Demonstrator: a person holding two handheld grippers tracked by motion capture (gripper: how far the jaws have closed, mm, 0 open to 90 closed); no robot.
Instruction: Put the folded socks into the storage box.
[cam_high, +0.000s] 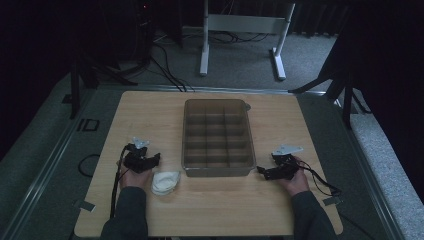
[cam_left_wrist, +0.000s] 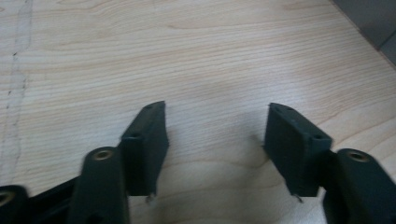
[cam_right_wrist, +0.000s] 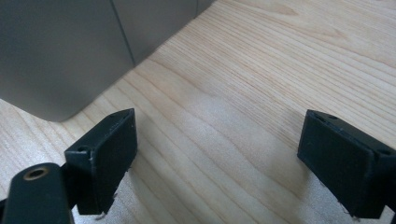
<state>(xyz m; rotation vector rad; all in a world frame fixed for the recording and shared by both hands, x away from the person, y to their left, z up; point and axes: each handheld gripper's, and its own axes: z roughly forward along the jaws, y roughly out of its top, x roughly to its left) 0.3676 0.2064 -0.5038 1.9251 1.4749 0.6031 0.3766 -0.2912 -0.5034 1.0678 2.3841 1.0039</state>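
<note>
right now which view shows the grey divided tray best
The high view: the whole grey divided tray sits mid-table with its grid of compartments visible from above, between the two grippers. The right gripper view catches just a plain grey outer wall and rounded corner of it at upper left. The left gripper view looks across bare wooden table instead.

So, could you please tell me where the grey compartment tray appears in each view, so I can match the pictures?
High view: the grey compartment tray sits mid-table, between the two grippers, divided into a grid of cells.
Left gripper view: not in it; bare wood lies beyond the open jaws.
Right gripper view: the tray's smooth outer wall and rounded corner are at upper left.
Shared landmark: the light wooden tabletop, whose grain runs through all three views.
</note>
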